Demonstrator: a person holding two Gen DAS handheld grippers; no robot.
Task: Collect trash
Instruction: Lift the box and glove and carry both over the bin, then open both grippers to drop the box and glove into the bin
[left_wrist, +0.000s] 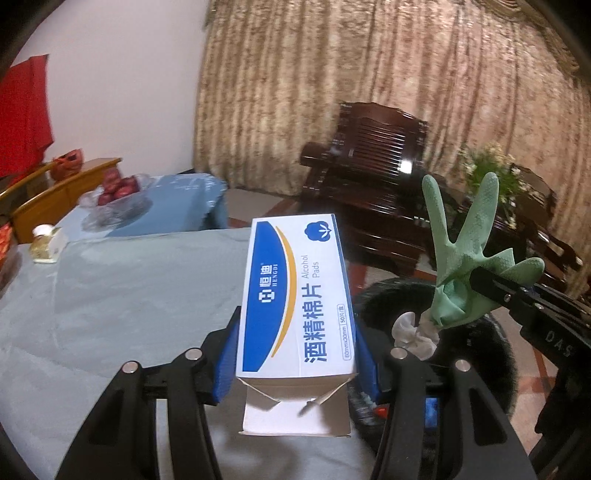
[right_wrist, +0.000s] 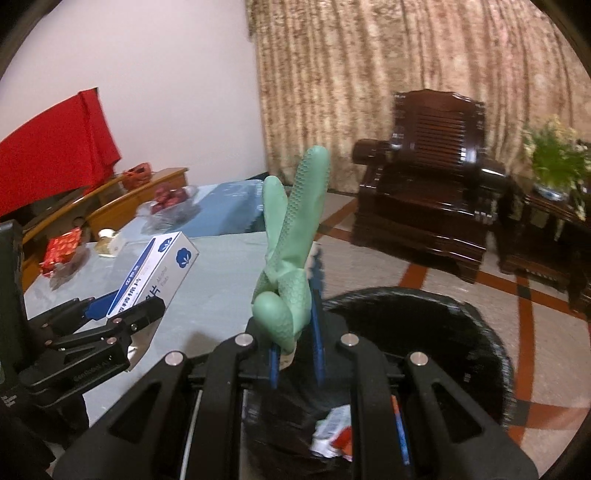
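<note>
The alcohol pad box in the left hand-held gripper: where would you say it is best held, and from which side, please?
Grip the alcohol pad box across its two long narrow sides near the open flap end, coming from that end, as the left hand-held gripper does. The walls are flat and parallel, and the far end stays free to tip toward the black-lined bin.

the alcohol pad box (left_wrist: 295, 295) reads "hengdi", "alcohol pads", "酒精棉片" and "50片/盒". the right gripper (left_wrist: 491, 286) body shows the letters "das".
</note>
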